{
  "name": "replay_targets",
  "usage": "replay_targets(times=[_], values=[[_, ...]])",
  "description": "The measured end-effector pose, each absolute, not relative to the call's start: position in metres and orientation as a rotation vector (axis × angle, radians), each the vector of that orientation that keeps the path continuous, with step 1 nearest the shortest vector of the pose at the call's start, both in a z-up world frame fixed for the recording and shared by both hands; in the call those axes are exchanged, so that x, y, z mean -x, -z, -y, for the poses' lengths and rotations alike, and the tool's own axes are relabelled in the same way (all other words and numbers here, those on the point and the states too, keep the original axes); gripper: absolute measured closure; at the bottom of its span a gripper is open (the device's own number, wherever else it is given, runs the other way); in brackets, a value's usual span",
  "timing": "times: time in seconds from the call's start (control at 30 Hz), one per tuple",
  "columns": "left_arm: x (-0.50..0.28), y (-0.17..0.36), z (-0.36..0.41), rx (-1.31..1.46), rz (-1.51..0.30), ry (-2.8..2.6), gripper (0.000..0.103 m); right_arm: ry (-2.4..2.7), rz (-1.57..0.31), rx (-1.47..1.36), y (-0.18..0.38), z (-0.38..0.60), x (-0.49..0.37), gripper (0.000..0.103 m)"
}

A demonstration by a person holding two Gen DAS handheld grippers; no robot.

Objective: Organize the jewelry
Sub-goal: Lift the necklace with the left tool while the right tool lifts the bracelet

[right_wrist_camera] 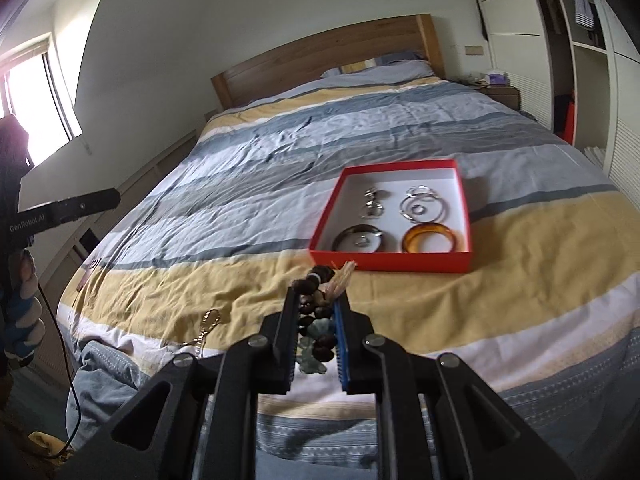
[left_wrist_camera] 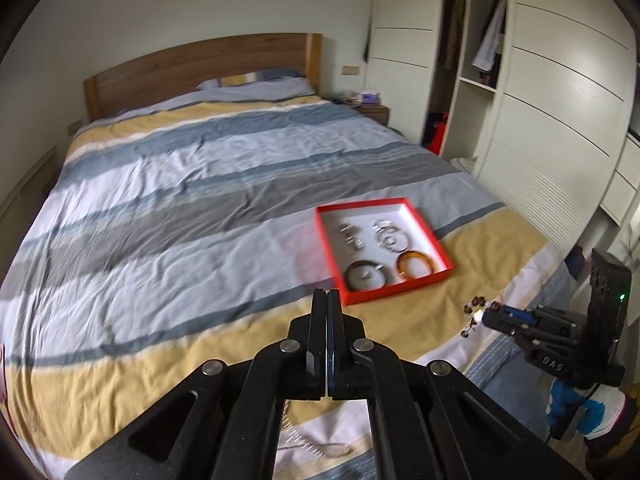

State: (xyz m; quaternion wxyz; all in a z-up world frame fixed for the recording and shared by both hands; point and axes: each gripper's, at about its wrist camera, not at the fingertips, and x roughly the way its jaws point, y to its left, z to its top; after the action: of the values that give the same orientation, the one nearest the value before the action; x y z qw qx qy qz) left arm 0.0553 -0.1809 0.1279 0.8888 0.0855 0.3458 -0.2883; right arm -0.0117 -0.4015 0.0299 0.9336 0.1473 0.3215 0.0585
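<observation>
A red box (right_wrist_camera: 400, 262) with a white floor lies on the striped bed cover. It holds a dark bangle (right_wrist_camera: 360, 240), an amber bangle (right_wrist_camera: 434, 242), silver hoops (right_wrist_camera: 420, 204) and small silver pieces (right_wrist_camera: 372, 204). My right gripper (right_wrist_camera: 316, 294) is shut on a string of dark brown beads (right_wrist_camera: 316, 316) with a pale tassel, just short of the box's near wall. In the left wrist view the red box (left_wrist_camera: 400, 292) lies ahead to the right. My left gripper (left_wrist_camera: 327, 294) is shut with nothing in it, left of the box. The right gripper (left_wrist_camera: 490, 314) with the beads (left_wrist_camera: 476, 306) shows at the right.
A gold chain (right_wrist_camera: 204, 328) lies on the bed's near edge, left of my right gripper. The left gripper (right_wrist_camera: 114, 197) and a gloved hand (right_wrist_camera: 24, 316) show at the far left. A wardrobe (left_wrist_camera: 540, 120) stands right of the bed, and a wooden headboard (left_wrist_camera: 200, 68) closes the far end.
</observation>
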Motion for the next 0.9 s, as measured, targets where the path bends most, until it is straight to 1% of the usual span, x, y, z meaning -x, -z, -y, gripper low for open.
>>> replay_targets(times=[0.17, 0.3, 0.33, 0.37, 0.4, 0.43, 0.47, 0.7, 0.9], values=[[-0.060, -0.137, 0.212, -0.199, -0.699, 0.624, 0.103, -0.102, -0.648, -0.336, -0.024, 0.424, 0.016, 0.089], [-0.068, -0.115, 0.208, -0.186, -0.766, 0.586, 0.102, -0.100, -0.658, -0.354, -0.015, 0.434, 0.014, 0.089], [-0.070, -0.105, 0.203, -0.179, -0.791, 0.568, 0.100, -0.101, -0.660, -0.359, -0.013, 0.436, 0.014, 0.089], [-0.071, -0.096, 0.198, -0.175, -0.809, 0.556, 0.088, -0.103, -0.663, -0.363, -0.011, 0.437, 0.013, 0.089], [-0.071, -0.083, 0.191, -0.169, -0.834, 0.536, 0.080, -0.105, -0.665, -0.364, -0.009, 0.438, 0.013, 0.089], [-0.071, -0.074, 0.185, -0.160, -0.851, 0.519, 0.062, -0.107, -0.669, -0.367, -0.007, 0.439, 0.012, 0.089], [-0.072, -0.062, 0.179, -0.149, -0.874, 0.502, 0.055, -0.110, -0.674, -0.367, -0.005, 0.440, 0.012, 0.089], [-0.080, 0.025, 0.151, -0.146, -1.073, 0.391, 0.056, -0.115, -0.685, -0.374, 0.001, 0.445, 0.009, 0.089], [-0.081, 0.078, 0.153, -0.225, -1.180, 0.343, 0.065, -0.110, -0.691, -0.382, 0.004, 0.450, 0.011, 0.089]])
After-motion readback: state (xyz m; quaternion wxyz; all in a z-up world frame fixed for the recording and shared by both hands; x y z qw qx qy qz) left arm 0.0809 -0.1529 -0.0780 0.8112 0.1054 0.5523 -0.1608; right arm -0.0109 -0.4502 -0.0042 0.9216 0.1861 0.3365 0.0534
